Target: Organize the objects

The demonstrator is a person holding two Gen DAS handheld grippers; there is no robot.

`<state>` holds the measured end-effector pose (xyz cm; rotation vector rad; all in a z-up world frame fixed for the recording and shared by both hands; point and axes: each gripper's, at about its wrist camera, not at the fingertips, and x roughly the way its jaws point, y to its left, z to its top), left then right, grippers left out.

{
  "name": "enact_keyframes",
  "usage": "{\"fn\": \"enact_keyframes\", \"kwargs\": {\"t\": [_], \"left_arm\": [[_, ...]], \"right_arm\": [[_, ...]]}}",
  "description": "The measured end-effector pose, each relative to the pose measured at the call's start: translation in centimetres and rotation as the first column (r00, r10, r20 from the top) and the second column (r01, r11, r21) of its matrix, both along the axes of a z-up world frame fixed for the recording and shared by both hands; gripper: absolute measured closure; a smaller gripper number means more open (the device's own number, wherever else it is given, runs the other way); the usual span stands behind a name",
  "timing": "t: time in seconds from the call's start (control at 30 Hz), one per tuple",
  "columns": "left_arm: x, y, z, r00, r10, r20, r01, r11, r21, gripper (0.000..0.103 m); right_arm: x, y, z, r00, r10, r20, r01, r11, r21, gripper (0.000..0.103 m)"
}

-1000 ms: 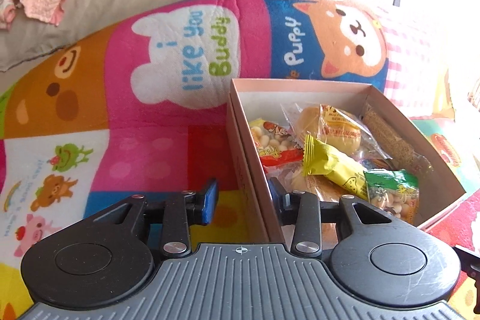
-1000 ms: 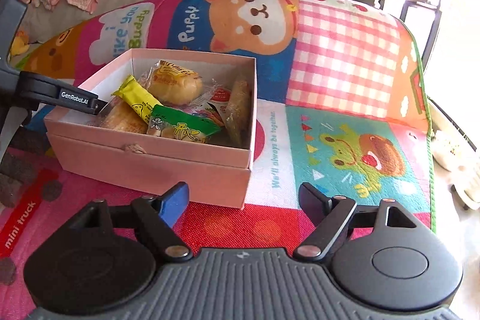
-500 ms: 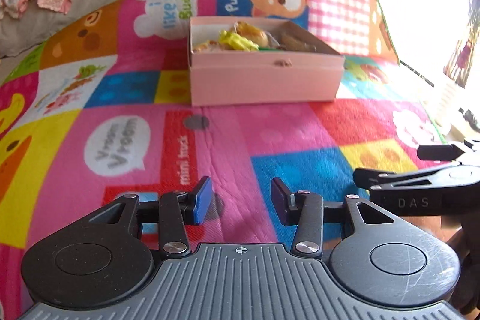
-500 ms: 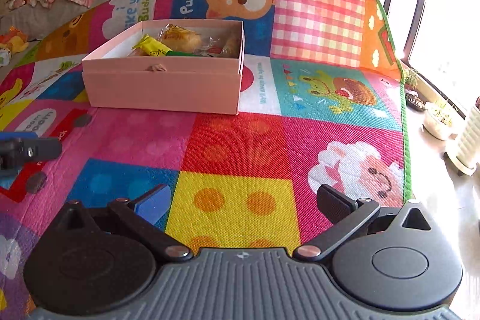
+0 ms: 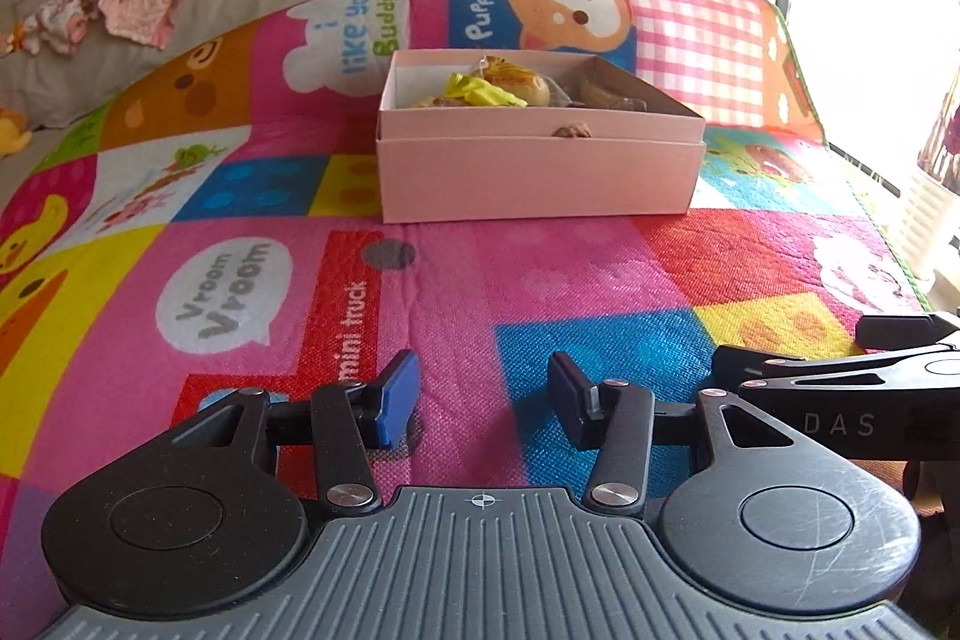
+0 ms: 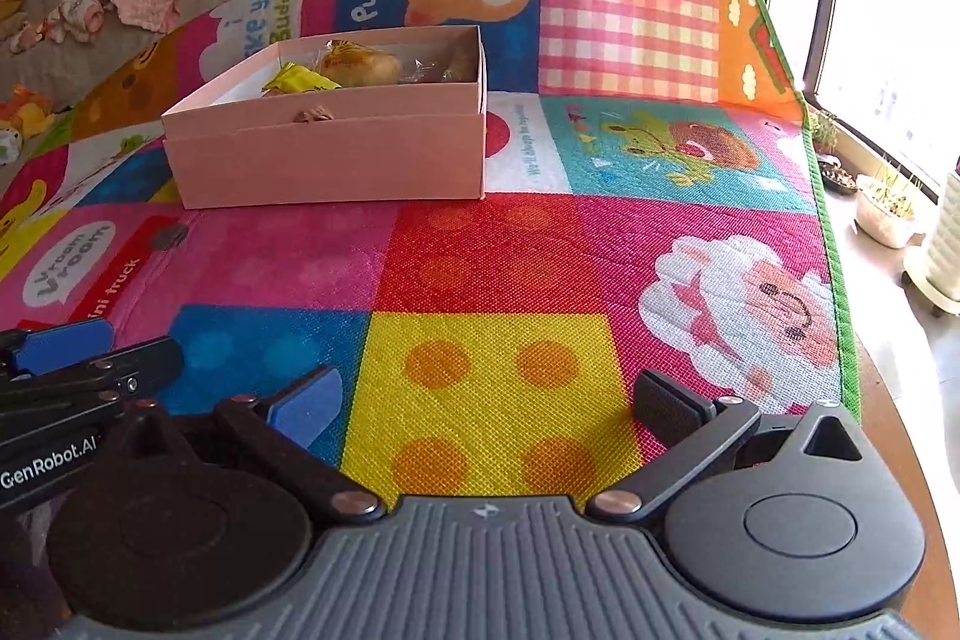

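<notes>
A pink cardboard box (image 5: 540, 172) sits on the colourful play mat (image 5: 540, 292), holding several wrapped snacks, among them a yellow packet (image 5: 486, 91) and a round bun (image 5: 516, 79). It also shows in the right wrist view (image 6: 330, 154), far left of centre. My left gripper (image 5: 485, 394) is open and empty, low over the mat, well in front of the box. My right gripper (image 6: 492, 400) is wide open and empty, near the mat's front edge. Each gripper shows at the edge of the other's view.
The mat (image 6: 510, 250) ends at a green border (image 6: 834, 244) on the right, with floor and plant pots (image 6: 888, 214) beyond. A grey sofa with baby clothes (image 5: 120, 4) lies behind on the left.
Both grippers have pulled back from the box toward the front of the mat. The left gripper, which straddled the box wall a second ago, is now free of it.
</notes>
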<state>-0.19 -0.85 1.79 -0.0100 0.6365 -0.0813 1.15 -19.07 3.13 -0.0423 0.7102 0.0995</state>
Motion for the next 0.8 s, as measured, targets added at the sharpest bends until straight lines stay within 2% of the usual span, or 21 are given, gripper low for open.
{"fn": "enact_keyframes", "kwargs": {"t": [0.8], "left_arm": [[-0.07, 0.09, 0.09, 1.000, -0.003, -0.001, 0.003, 1.000, -0.006, 0.051]], "right_arm": [[-0.29, 0.20, -0.21, 0.999, -0.028, 0.024, 0.028, 1.000, 0.007, 0.000]]}}
